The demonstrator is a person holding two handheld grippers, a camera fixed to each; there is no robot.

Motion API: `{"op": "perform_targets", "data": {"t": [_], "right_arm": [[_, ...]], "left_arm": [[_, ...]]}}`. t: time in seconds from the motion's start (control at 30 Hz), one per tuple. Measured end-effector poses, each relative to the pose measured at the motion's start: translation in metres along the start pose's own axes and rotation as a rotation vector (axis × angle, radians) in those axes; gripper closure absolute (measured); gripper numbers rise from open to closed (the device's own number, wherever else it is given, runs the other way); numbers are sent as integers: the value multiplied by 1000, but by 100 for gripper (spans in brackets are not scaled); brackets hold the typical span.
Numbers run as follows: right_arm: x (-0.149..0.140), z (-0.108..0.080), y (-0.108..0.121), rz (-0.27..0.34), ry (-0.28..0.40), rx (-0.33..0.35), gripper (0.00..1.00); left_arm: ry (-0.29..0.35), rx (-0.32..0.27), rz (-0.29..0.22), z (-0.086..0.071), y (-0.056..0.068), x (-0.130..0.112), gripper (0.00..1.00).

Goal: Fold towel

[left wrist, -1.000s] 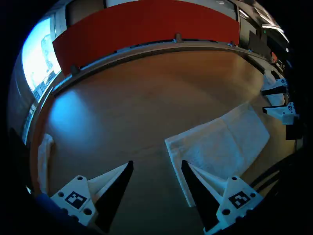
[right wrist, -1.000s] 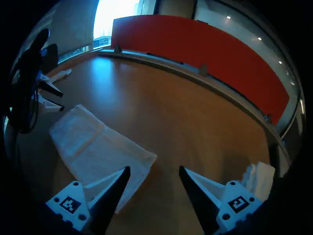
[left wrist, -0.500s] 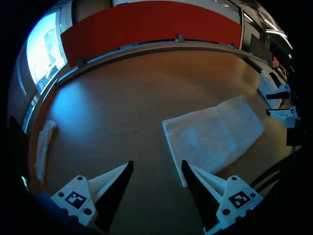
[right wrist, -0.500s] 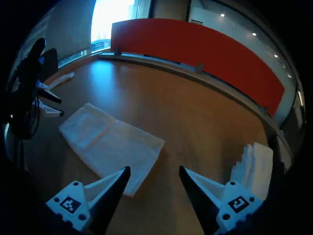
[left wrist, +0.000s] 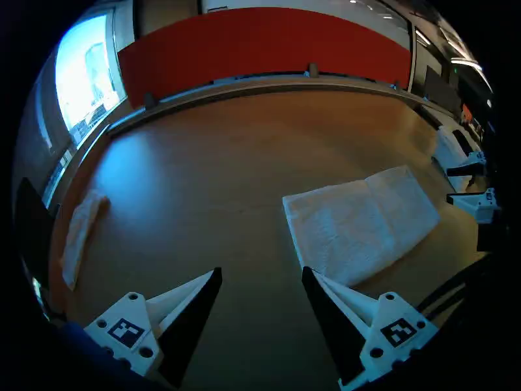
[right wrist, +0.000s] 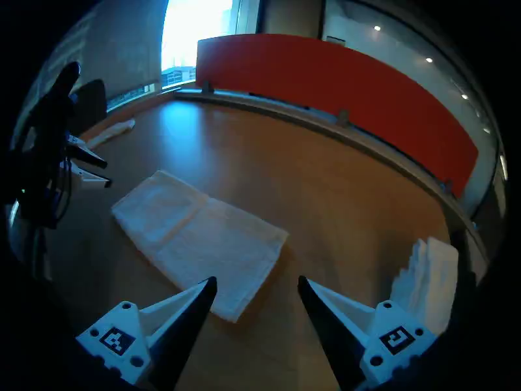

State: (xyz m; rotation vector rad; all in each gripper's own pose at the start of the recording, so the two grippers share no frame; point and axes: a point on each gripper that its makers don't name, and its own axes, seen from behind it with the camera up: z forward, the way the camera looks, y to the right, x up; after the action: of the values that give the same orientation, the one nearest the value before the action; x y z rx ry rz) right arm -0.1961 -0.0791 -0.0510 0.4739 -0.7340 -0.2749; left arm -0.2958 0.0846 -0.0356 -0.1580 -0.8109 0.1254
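A white towel (left wrist: 361,225) lies folded flat on the wooden table (left wrist: 215,182), with a shorter flap doubled over one end. In the left gripper view it sits ahead and to the right of my left gripper (left wrist: 260,277), which is open and holds nothing. In the right gripper view the towel (right wrist: 198,238) lies ahead and to the left of my right gripper (right wrist: 256,287), open as well, fingers apart with nothing between them. The right gripper (left wrist: 472,186) appears far right in the left gripper view; the left gripper (right wrist: 84,166) appears far left in the right gripper view.
A stack of folded white towels (right wrist: 430,280) sits at the table's right end. Another white cloth (left wrist: 81,238) lies near the table's left edge, also seen as a cloth (right wrist: 111,132) far off. A red partition (left wrist: 267,45) runs along the table's back edge.
Both grippers have drawn back from the towel; it now lies farther ahead of the fingers in both views, lying flat and untouched.
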Motion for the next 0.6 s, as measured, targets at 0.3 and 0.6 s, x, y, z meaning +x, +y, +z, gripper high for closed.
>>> {"op": "perform_targets", "data": {"t": [0.3,0.6], "right_arm": [[0,2,-7,-37,-3,38,4],[-4,6,-12,-76,-15,72,4]], "left_arm": [[16,30,-72,-19,-10,-14,9],[25,45,-112,-35,-14,-21,9]]}}
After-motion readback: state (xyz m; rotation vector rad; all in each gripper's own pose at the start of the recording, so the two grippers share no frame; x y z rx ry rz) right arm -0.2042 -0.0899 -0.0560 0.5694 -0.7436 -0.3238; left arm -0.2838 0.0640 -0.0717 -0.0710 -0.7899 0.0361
